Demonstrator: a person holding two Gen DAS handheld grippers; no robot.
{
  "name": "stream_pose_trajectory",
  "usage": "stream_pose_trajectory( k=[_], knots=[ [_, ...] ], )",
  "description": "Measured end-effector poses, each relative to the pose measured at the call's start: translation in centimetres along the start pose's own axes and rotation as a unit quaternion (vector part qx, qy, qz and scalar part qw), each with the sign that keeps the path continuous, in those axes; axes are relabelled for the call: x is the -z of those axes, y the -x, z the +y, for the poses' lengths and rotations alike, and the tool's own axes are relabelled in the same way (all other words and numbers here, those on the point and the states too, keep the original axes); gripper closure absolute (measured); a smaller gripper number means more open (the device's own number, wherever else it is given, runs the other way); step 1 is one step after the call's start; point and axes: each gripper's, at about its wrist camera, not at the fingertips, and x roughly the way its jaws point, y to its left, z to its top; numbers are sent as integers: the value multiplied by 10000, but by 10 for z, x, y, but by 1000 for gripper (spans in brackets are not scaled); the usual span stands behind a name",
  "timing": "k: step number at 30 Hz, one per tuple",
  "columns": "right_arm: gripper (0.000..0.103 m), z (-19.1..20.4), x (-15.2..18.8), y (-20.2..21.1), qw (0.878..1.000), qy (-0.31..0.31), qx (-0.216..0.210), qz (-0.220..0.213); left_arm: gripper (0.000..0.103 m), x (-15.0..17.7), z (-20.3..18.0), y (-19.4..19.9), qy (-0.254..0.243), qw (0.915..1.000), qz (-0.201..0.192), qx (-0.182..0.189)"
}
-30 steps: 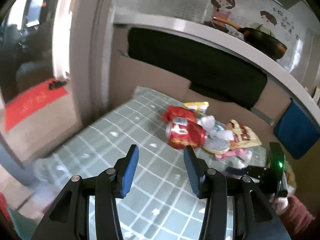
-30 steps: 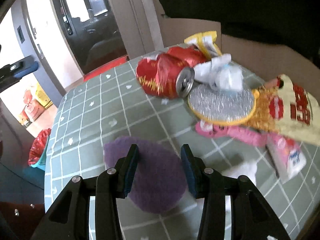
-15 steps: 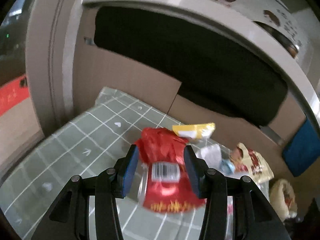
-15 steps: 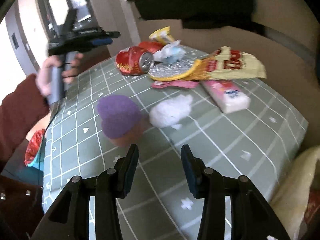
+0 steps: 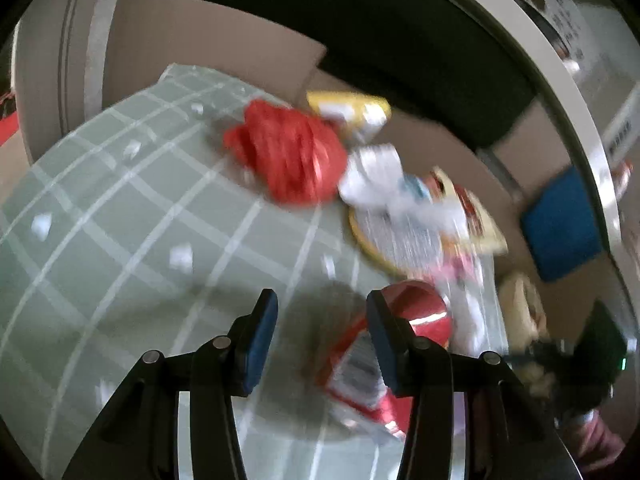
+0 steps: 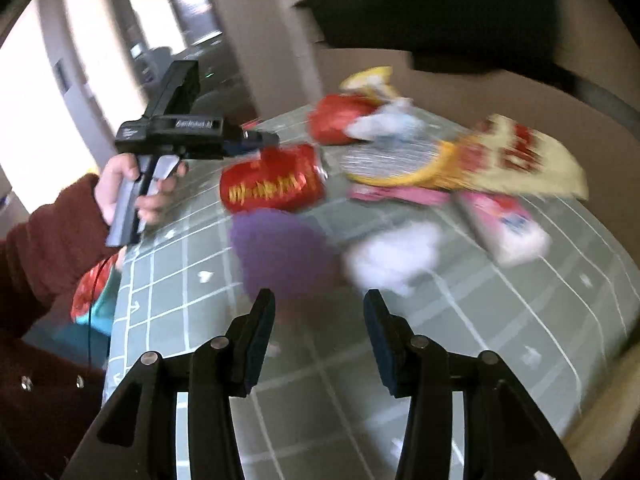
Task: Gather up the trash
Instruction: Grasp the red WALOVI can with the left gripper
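Trash lies on a green checked tablecloth. A crushed red can rests on its side beside a purple round piece and a white tissue wad. My left gripper is open just over the can, which sits mostly behind its right finger. In the right wrist view a hand holds that left gripper with its tips at the can's top. My right gripper hangs short of the purple piece, its jaws opening with nothing between them.
Farther back lie a red crumpled bag, a yellow packet, a silver disc with a yellow rim, a snack bag and a pink tissue pack. Cardboard walls the far side. A dark red sleeve is at the left.
The left gripper swung down and in over the trash pile to the can. The can now lies apart from the red bag, nearer the purple piece. The right gripper drew back from the purple piece.
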Motion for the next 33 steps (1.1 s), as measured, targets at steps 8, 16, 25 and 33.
stream_pose_trajectory(
  k=[8,16,25,33],
  knots=[
    [55,23,-22,-38,9979,612,10,197,56,27,-11,47,-170,9994,-267,117],
    [54,15,4,-23,9992,141,-170,334,56,13,-14,23,-30,9990,-267,359],
    [54,-14,55,30,9981,-273,524,146,56,24,-34,-5,-550,9947,515,707],
    [54,-33,60,43,9953,-763,567,-203,50,40,-55,-6,-582,9929,789,679]
  ],
)
